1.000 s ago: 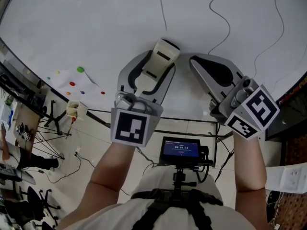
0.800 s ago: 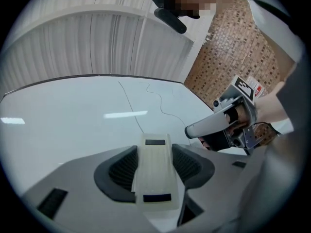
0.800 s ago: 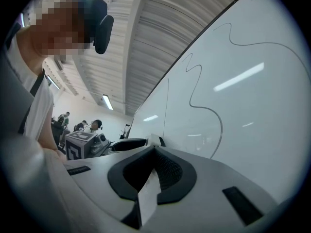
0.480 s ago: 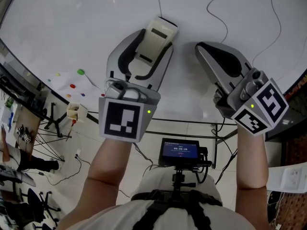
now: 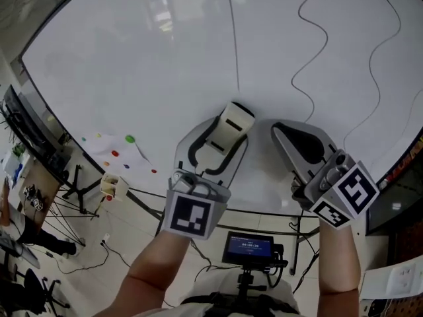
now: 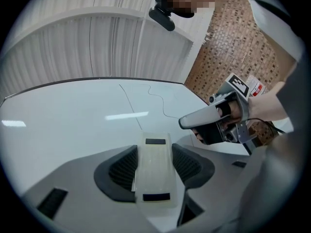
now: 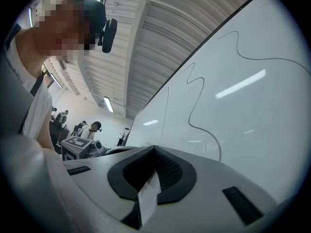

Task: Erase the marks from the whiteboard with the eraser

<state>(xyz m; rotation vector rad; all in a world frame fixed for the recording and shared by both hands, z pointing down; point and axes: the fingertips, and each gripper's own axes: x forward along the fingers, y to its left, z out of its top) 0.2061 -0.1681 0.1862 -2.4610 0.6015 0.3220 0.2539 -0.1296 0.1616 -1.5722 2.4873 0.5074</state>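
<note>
The eraser (image 5: 236,116) is clamped in the left gripper (image 5: 228,137) near the whiteboard (image 5: 132,65); the right gripper (image 5: 279,129) is closed; lines (image 5: 233,45) (three) are left unerased.

The small screen (image 5: 250,248) shows digits too small to read; no other text.

Between the left gripper's (image 6: 155,160) black ribbed pads (image 6: 121,169), the eraser (image 6: 154,181) was cream with two black patches; beyond the fingertips, thin dark lines (image 5: 232,38) crossed the white board (image 5: 132,65).
</note>
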